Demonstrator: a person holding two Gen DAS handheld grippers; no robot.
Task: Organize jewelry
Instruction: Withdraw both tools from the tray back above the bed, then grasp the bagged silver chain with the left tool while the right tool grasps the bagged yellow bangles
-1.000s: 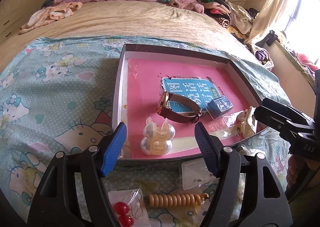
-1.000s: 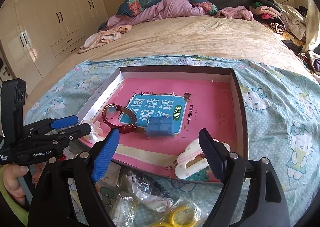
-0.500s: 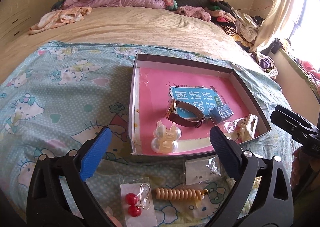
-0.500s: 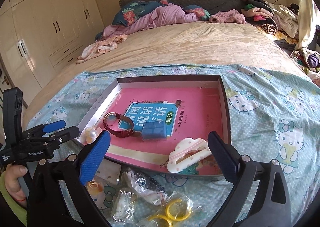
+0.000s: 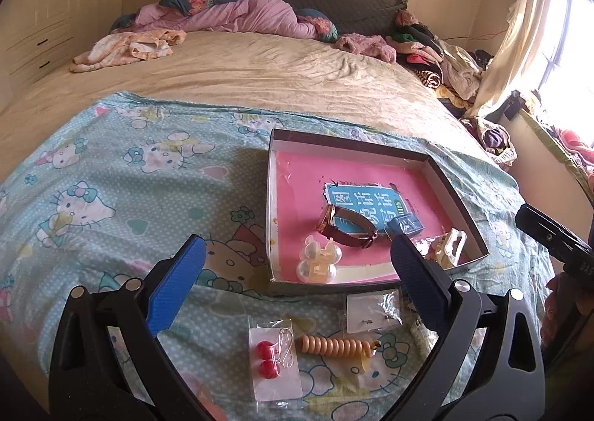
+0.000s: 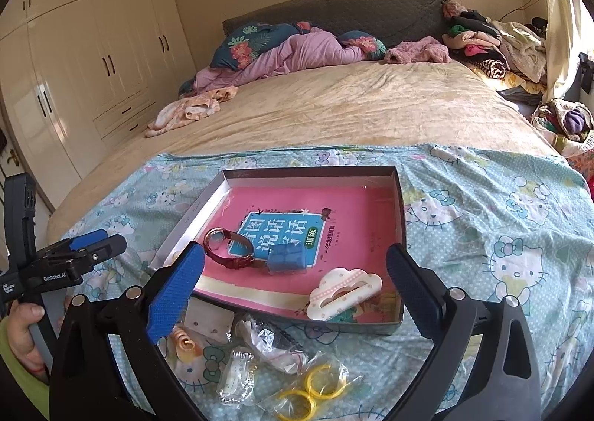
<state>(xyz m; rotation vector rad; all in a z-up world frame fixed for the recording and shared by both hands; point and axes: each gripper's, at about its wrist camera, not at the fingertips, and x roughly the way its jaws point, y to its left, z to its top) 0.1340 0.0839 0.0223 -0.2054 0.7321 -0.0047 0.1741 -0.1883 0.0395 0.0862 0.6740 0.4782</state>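
Note:
A shallow box (image 5: pixel 460 194) with a pink lining lies on the cartoon-cat sheet. It holds a brown-strapped watch (image 5: pixel 347 229), a pearl hair clip (image 5: pixel 319 263), a small blue case (image 5: pixel 406 224) and a white cloud-shaped clip (image 6: pixel 345 289). My left gripper (image 5: pixel 296 248) hovers open above the near left side of the box, empty. My right gripper (image 6: pixel 295 254) stands open above the near edge, also empty. On the sheet in front of the box lie red ball earrings on a card (image 5: pixel 273 359), a beige spiral hair tie (image 5: pixel 334 345) and bagged yellow rings (image 6: pixel 308 391).
More small plastic bags (image 6: pixel 271 346) lie in front of the box (image 6: pixel 399 220). A hand (image 6: pixel 22 324) holds the left gripper (image 6: pixel 85 250) at the left edge. Bedding and clothes (image 6: pixel 297 49) are piled at the headboard. Wardrobes (image 6: pixel 92 61) line the left wall.
Both grippers have opened wide and drawn back and up from the box. The pearl clip and the cloud clip, earlier between the jaws, now lie free in the box.

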